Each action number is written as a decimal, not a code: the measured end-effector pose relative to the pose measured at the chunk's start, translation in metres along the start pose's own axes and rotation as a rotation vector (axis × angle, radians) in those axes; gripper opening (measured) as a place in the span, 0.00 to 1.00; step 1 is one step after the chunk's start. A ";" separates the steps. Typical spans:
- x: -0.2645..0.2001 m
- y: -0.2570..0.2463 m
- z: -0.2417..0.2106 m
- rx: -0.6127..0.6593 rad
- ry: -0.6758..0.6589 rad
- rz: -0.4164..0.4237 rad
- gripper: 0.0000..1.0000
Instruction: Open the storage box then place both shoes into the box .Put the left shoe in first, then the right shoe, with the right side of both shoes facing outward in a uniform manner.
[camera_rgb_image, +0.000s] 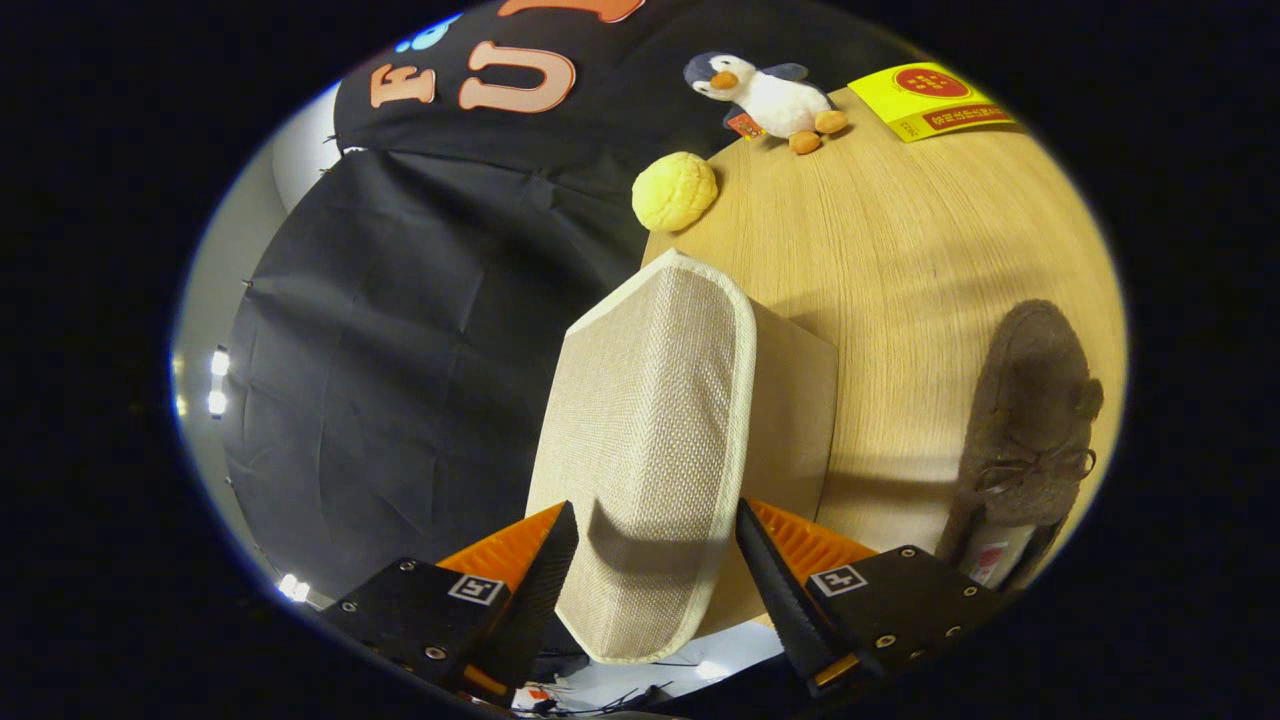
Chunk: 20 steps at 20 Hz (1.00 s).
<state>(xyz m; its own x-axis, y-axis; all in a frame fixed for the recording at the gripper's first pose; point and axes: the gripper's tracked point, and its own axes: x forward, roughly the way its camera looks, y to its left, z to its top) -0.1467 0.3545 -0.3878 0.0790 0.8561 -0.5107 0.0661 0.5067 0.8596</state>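
Observation:
The beige woven lid (655, 420) of the storage box is swung up and stands between my spread fingers, running on beyond them. My gripper (655, 550) is open wide. Its left fingertip (555, 560) and right fingertip (765, 565) sit at the lid's two edges, and I see no firm pinch. The box's tan side wall (795, 420) shows just behind the lid, on the wooden table (900, 260). One brown suede shoe (1030, 420) with a lace bow lies on the table beside the box, out past my right finger. The inside of the box is hidden by the lid.
A yellow bun-shaped toy (675, 190) sits at the table's edge beyond the box. Farther off are a plush penguin (770, 95) and a yellow card (930, 100). Black cloth (400, 350) hangs beyond my left finger.

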 end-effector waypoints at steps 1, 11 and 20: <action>-0.004 0.001 0.002 -0.001 -0.004 0.005 0.91; -0.052 0.097 0.038 -0.089 -0.145 0.124 0.38; -0.014 0.212 0.054 -0.230 -0.157 0.187 0.17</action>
<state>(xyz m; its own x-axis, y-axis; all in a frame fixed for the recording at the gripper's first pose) -0.0801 0.4440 -0.1992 0.2217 0.9193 -0.3252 -0.1887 0.3676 0.9106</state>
